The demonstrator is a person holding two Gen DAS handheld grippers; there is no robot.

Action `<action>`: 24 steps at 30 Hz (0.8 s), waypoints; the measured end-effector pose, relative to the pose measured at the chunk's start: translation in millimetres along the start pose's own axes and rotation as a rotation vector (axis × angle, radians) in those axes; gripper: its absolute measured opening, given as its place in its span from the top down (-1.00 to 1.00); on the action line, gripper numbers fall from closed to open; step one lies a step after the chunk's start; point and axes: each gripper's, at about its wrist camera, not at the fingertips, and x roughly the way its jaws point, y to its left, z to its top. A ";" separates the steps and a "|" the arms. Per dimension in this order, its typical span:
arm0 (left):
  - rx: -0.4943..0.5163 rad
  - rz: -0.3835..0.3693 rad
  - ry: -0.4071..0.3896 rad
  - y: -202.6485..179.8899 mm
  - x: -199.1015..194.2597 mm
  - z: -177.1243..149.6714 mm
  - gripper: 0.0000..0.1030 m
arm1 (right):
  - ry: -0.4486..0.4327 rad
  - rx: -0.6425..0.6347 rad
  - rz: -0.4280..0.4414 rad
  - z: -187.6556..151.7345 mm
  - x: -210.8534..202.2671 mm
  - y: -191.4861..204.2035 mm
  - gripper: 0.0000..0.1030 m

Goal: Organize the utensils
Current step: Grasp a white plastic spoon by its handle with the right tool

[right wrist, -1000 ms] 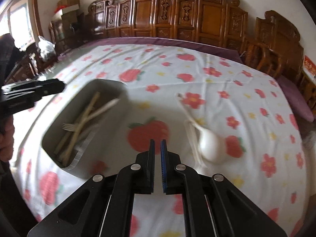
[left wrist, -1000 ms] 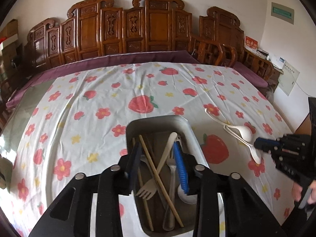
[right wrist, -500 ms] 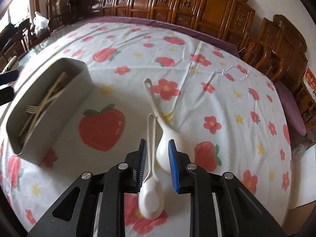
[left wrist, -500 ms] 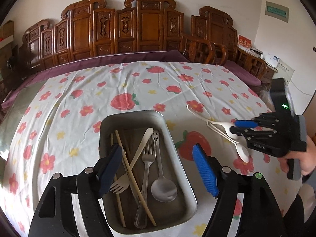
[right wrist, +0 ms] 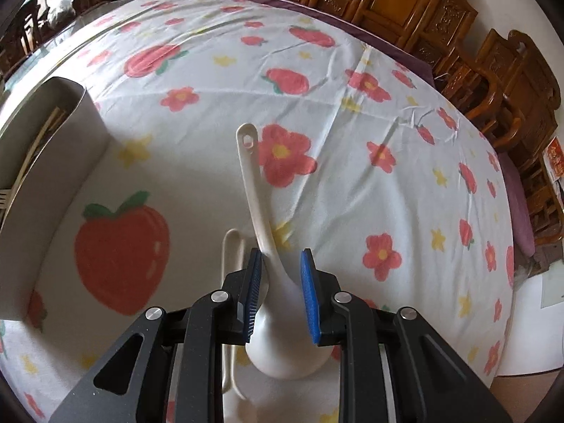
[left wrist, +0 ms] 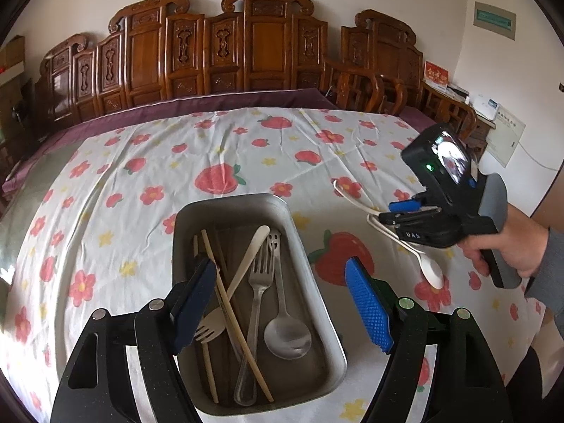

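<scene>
A grey metal tray (left wrist: 310, 246) already holds forks, a steel spoon and chopsticks; the left gripper (left wrist: 282, 303) hovers above it, jaws wide and empty. On the floral tablecloth (right wrist: 352, 123), the right gripper (right wrist: 280, 294) straddles a white ceramic soup spoon (right wrist: 262, 211), jaws parted and not yet clamped; a slimmer white plastic spoon (right wrist: 231, 246) also remains beside it.

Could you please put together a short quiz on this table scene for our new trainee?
1. True or false: the metal tray holds a metal spoon.
2. Which item lies between the fingers of the right hand-held gripper? A) a fork B) the large white spoon C) chopsticks
3. Fill in: the left hand-held gripper hangs over the tray with its jaws ____ and nothing between them.

Key: 1 true. 2 B; the pads are not pressing on it. 3 open.
</scene>
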 end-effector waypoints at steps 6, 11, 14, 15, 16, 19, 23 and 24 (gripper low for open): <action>0.032 0.019 0.005 -13.8 -5.1 -2.2 -0.41 | 0.045 0.069 -0.009 -10.5 -3.1 -18.4 0.71; 0.052 0.031 0.005 -27.2 -13.2 1.6 -0.41 | 0.027 0.091 0.005 -31.0 -22.2 -29.1 0.89; 0.039 0.030 0.002 -32.3 -18.3 6.9 -0.41 | 0.005 0.088 0.032 -43.5 -37.8 -32.1 0.94; 0.033 0.031 0.004 -34.5 -19.3 8.1 -0.41 | -0.001 0.088 0.039 -47.2 -41.8 -33.4 0.94; 0.025 0.028 0.007 -36.8 -20.0 8.9 -0.41 | -0.008 0.089 0.049 -52.5 -47.3 -35.1 0.94; 0.022 0.029 0.018 -44.8 -19.9 7.5 -0.41 | -0.033 0.103 0.070 -63.9 -58.6 -40.0 0.94; 0.041 0.023 0.046 -64.9 -14.0 4.7 -0.41 | -0.073 0.136 0.108 -84.1 -74.2 -49.6 0.94; 0.048 0.021 0.051 -70.7 -12.0 4.5 -0.41 | -0.083 0.143 0.117 -88.9 -77.7 -51.0 0.94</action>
